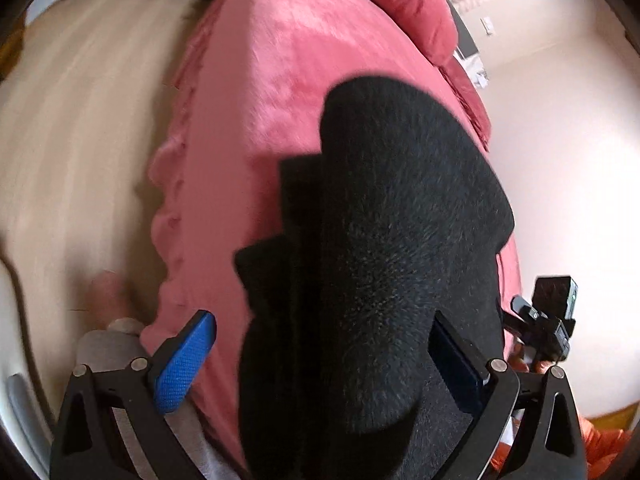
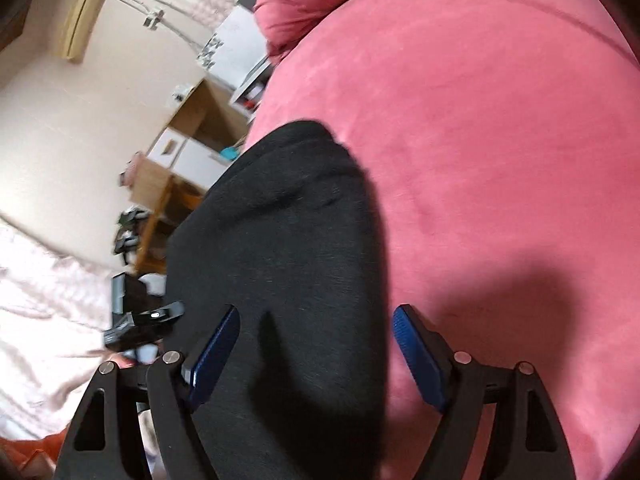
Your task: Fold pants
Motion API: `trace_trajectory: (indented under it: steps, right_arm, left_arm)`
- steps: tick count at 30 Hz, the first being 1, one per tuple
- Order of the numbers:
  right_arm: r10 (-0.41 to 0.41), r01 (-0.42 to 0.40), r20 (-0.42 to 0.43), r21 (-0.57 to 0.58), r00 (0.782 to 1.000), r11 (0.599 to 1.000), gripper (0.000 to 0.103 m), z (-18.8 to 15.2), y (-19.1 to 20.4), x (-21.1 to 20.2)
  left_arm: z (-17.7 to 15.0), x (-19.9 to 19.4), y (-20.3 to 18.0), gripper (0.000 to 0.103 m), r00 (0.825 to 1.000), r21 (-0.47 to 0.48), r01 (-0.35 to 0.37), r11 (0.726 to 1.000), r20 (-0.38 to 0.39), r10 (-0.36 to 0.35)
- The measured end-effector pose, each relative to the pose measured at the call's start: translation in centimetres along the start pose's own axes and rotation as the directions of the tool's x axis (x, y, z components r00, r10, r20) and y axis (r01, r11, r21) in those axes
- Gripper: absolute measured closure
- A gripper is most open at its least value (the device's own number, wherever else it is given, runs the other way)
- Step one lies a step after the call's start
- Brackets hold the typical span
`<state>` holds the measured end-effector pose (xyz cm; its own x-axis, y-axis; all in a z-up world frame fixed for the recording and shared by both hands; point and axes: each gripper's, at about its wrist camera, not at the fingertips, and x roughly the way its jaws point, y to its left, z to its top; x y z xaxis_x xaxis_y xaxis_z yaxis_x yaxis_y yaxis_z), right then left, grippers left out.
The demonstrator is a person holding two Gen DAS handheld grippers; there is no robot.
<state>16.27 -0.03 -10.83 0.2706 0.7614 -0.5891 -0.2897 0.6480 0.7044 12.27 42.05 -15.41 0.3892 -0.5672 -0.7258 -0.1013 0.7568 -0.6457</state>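
Observation:
Black pants (image 1: 384,248) lie folded in stepped layers on a pink bedspread (image 1: 264,92). My left gripper (image 1: 320,356) is open, its blue pads (image 1: 184,364) standing wide on either side of the near end of the pants, just above them. In the right wrist view the pants (image 2: 288,240) lie along the bed's left edge on the bedspread (image 2: 480,140). My right gripper (image 2: 316,354) is open and empty, its pads (image 2: 416,356) spread over the pants' near right edge. Each gripper shows in the other's view, the right one (image 1: 548,316) and the left one (image 2: 136,320).
A pink pillow (image 1: 416,8) lies at the bed's head. Wooden floor (image 1: 80,140) runs along the left of the bed. Wooden shelves and white boxes (image 2: 188,148) stand against the wall beside the bed. An orange cloth (image 1: 608,440) shows low on the right.

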Motion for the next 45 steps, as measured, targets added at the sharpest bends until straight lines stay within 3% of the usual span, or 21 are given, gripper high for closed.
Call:
trace_trajectory:
  steps: [4, 7, 11, 15, 20, 30, 35, 45]
  right_arm:
    - [-0.01, 0.008, -0.029, -0.05, 1.0, 0.999, 0.023, 0.7, 1.4, 2.0]
    - [-0.05, 0.049, -0.02, -0.057, 0.999, 0.997, 0.023, 0.5, 2.4, 2.3]
    - [-0.228, 0.223, -0.002, -0.191, 0.974, 0.956, 0.045, 0.0, 5.0, 3.3]
    - [-0.29, 0.29, 0.033, -0.221, 0.957, 0.931, 0.058, -0.3, 6.9, 3.2]
    - [-0.27, 0.279, 0.068, -0.217, 0.96, 0.936, 0.068, -0.8, 8.3, 2.1]
    - [-0.219, 0.248, 0.126, -0.314, 0.968, 0.917, 0.072, -2.1, 10.2, -2.0]
    - [-0.208, 0.252, 0.158, -0.351, 0.965, 0.902, 0.072, -3.3, 10.5, -4.3]
    - [-0.215, 0.307, 0.261, -0.389, 0.941, 0.869, 0.073, -4.2, 11.1, -8.9]
  left_arm:
    - [-0.4, 0.7, -0.1, 0.003, 1.0, -0.016, 0.012, 1.0, 0.013, -0.011]
    - [-1.3, -0.1, -2.4, 0.021, 0.997, 0.08, -0.051, 0.995, 0.066, 0.046]
    - [-2.6, -1.2, -5.4, 0.033, 0.978, 0.171, -0.179, 0.969, 0.142, 0.156]
    - [-3.8, -2.1, -7.8, 0.044, 0.95, 0.193, -0.273, 0.943, 0.21, 0.232]
    - [-5.2, -2.6, -9.6, 0.051, 0.93, 0.21, -0.32, 0.924, 0.254, 0.265]
    - [-7.2, -2.9, -13.3, 0.061, 0.898, 0.22, -0.377, 0.9, 0.324, 0.297]
    - [-8.3, -2.7, -15.0, 0.063, 0.902, 0.242, -0.372, 0.896, 0.322, 0.288]
    - [-10.0, -0.1, -18.9, 0.064, 0.933, 0.264, -0.294, 0.919, 0.287, 0.216]
